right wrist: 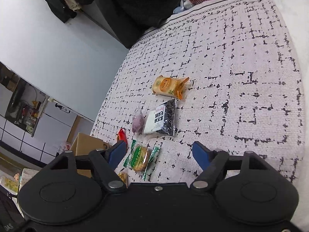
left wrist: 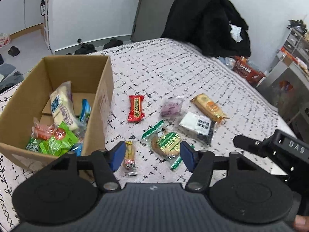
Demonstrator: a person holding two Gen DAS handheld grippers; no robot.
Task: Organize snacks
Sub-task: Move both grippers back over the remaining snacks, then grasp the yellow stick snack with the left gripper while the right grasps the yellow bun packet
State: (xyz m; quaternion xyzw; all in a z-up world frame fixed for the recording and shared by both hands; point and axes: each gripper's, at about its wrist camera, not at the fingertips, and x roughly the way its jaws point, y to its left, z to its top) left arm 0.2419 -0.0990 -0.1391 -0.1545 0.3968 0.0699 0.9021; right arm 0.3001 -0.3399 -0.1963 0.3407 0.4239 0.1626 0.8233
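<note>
A cardboard box point(left wrist: 100, 89) stands at the left of a bed covered in a white spread with a black broken-grid pattern point(left wrist: 173, 73), already holding several packets, among them a tall white one leaning on end and some green ones. The left gripper point(left wrist: 152, 155) hangs low over the spread just right of the box, its blue pads apart and pressing on nothing. Between them lie two snacks: a small yellow sausage-like packet point(left wrist: 130, 157) just beside the left pad, its long axis running away from the camera, and a green-wrapped round cake point(left wrist: 166, 145) near the right pad, its wrapper slanting from upper left to lower right. Farther off lie a red candy bar point(left wrist: 136, 108), standing lengthwise toward the far edge, a purple packet point(left wrist: 171, 107), a black-and-white packet point(left wrist: 197, 126) and an orange-gold cracker pack point(left wrist: 209, 107) angled to the right. The right gripper point(right wrist: 159, 154) is also parted and empty, hovering over the green cake point(right wrist: 140, 159), which sits close to its left pad; the black-and-white packet point(right wrist: 161, 119) lies beyond, its long side pointing away.
</note>
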